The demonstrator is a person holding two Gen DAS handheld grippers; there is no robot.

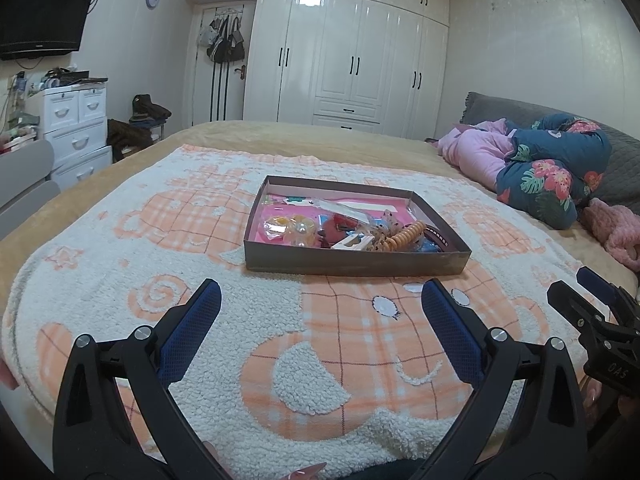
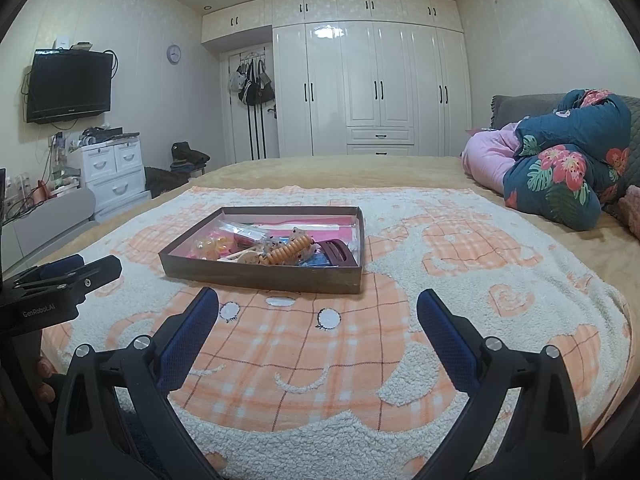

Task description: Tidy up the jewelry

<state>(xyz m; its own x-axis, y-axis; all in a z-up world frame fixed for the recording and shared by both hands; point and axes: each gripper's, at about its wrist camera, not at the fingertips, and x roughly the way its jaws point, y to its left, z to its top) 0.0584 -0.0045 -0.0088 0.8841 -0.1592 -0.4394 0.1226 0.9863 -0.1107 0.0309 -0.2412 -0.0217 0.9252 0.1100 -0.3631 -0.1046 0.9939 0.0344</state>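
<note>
A shallow brown box with a pink lining lies on a fleecy orange-and-white blanket on the bed; it also shows in the right wrist view. It holds hair accessories and jewelry: an orange spiral hair tie, a yellow flower piece, a dark red clip and small plastic bags. My left gripper is open and empty, short of the box. My right gripper is open and empty, also short of the box.
A rolled floral quilt and pink bedding lie at the bed's right. A white wardrobe fills the far wall. White drawers and a wall TV stand left of the bed.
</note>
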